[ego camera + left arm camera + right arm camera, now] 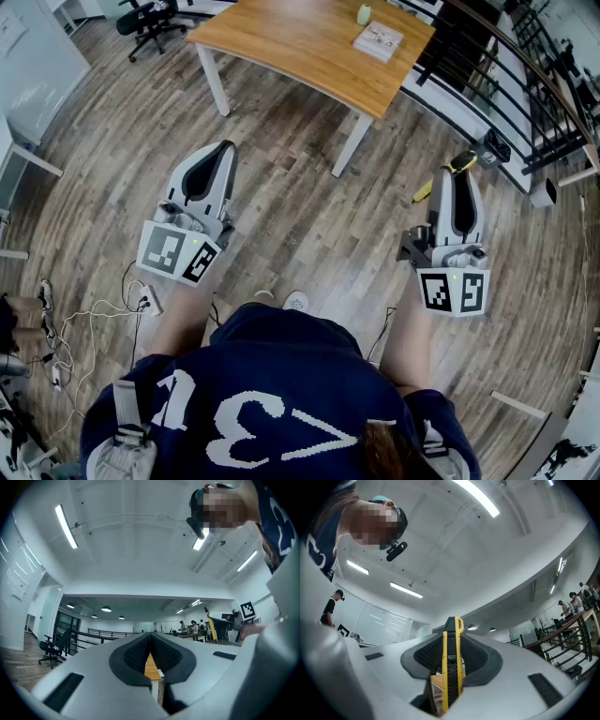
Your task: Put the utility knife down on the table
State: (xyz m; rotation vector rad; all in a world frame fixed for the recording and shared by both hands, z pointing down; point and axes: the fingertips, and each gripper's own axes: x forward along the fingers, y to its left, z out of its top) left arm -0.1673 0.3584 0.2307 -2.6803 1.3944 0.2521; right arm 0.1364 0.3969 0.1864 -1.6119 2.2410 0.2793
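**Short of the table (281, 42), knife (424, 190) in the right gripper (459, 176)**

Head view: knife hangs over the floor (309, 220), well apart from the table.
Left gripper view: left gripper (150, 637) pressed together, empty.
Right gripper view: pads pinch the knife's flat sides. It looks light, stiff and probably slick.

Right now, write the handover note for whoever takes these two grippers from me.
Left gripper: fingers together, nothing between them.
Right gripper: shut on the yellow-and-black utility knife, which lies lengthwise between the fingers with its end sticking out past their tips.
Wooden table: ahead across the floor, not under either gripper.
Done: the knife is in the grip.
Left: bring it over the table, lay it on a bare part, then open the fingers.
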